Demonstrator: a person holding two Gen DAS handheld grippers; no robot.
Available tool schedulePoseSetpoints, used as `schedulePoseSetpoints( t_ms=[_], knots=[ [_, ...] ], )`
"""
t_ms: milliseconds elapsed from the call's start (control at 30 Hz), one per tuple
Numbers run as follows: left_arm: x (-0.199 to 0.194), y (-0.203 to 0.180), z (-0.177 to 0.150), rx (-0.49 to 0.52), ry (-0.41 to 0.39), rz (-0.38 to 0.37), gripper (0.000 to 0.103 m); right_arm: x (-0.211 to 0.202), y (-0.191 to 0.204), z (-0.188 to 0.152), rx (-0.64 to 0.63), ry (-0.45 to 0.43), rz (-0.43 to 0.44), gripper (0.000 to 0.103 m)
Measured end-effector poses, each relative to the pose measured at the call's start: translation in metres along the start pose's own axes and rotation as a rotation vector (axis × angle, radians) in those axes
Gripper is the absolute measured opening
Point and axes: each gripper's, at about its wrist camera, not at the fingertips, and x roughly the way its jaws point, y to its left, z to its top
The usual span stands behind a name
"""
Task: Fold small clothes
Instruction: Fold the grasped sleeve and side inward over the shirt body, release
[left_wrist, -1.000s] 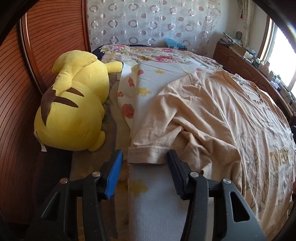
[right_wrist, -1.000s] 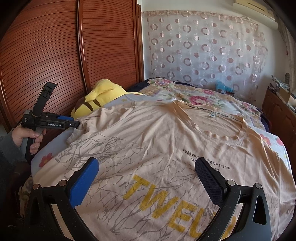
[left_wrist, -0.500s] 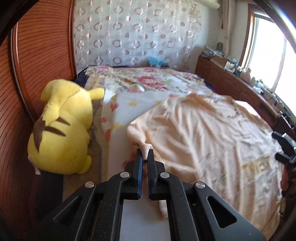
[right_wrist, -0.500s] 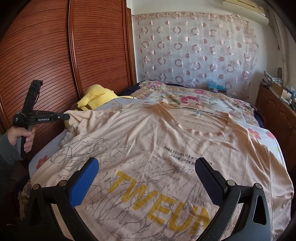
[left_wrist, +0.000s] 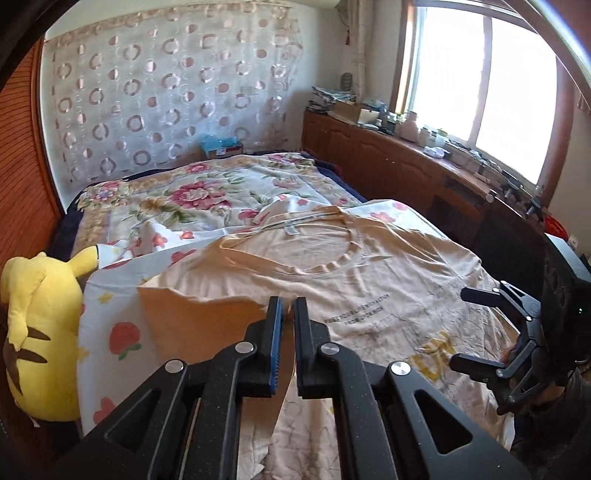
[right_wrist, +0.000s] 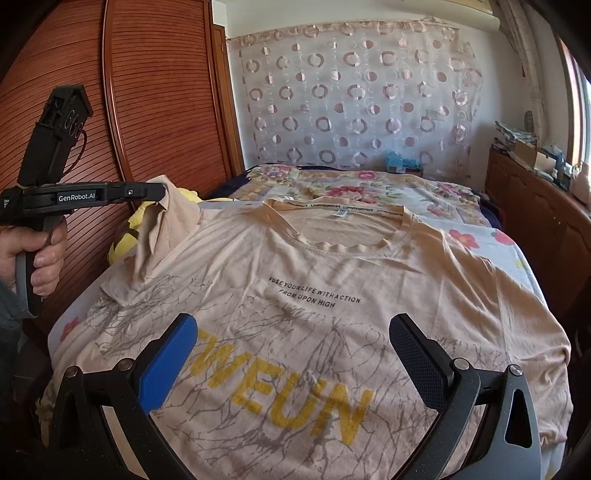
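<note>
Peach T-shirt (right_wrist: 332, 280) (sleeve lifted) on bed

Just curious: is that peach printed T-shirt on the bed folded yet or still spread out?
Mostly spread: the peach T-shirt lies flat, print up. Only one sleeve is lifted, pinched by the left gripper, whose jaws are opening slightly.

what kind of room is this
A home bedroom, most likely. A bed with a floral sheet fills the room, with a beige t-shirt spread on it, a yellow plush toy at its edge, and a wooden wardrobe door beside it.
</note>
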Motion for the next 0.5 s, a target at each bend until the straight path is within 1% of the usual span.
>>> schedulePoseSetpoints(
  t_ms=[33,100,133,167,267,300,333,367,400,433,500],
  knots=[
    [0.0,-0.004,0.0,0.007,0.001,0.006,0.023,0.0,0.0,-0.001,0.004,0.002,-0.002,0.103],
    [-0.002,-0.007,-0.004,0.003,-0.001,0.001,0.029,0.0,0.001,-0.003,0.008,0.004,0.001,0.103],
    [-0.004,-0.006,-0.006,-0.001,-0.002,0.0,0.036,0.0,0.002,-0.004,0.009,0.004,0.002,0.103],
    [-0.005,-0.004,-0.009,-0.005,-0.001,0.005,0.04,0.0,0.001,-0.003,0.011,0.005,0.004,0.103],
    [-0.004,0.003,-0.018,-0.003,0.019,0.036,0.043,0.003,0.002,-0.003,0.012,0.009,0.005,0.103],
    [-0.004,0.007,-0.023,-0.004,0.028,0.05,0.047,0.003,0.004,-0.002,0.011,0.009,0.006,0.103],
    [-0.005,0.012,-0.028,-0.007,0.036,0.07,0.055,0.004,0.005,-0.001,0.01,0.008,0.009,0.103],
    [-0.004,0.014,-0.034,-0.009,0.042,0.087,0.059,0.003,0.004,-0.001,0.007,0.007,0.013,0.103],
    [-0.005,0.018,-0.041,-0.011,0.05,0.102,0.067,0.003,0.005,-0.001,0.003,0.006,0.015,0.103],
    [-0.006,0.021,-0.048,-0.015,0.057,0.112,0.07,0.004,0.005,0.0,-0.002,0.006,0.018,0.103],
    [-0.008,0.027,-0.064,-0.032,0.073,0.127,0.07,0.005,0.003,0.0,-0.011,0.007,0.023,0.103]
  ],
)
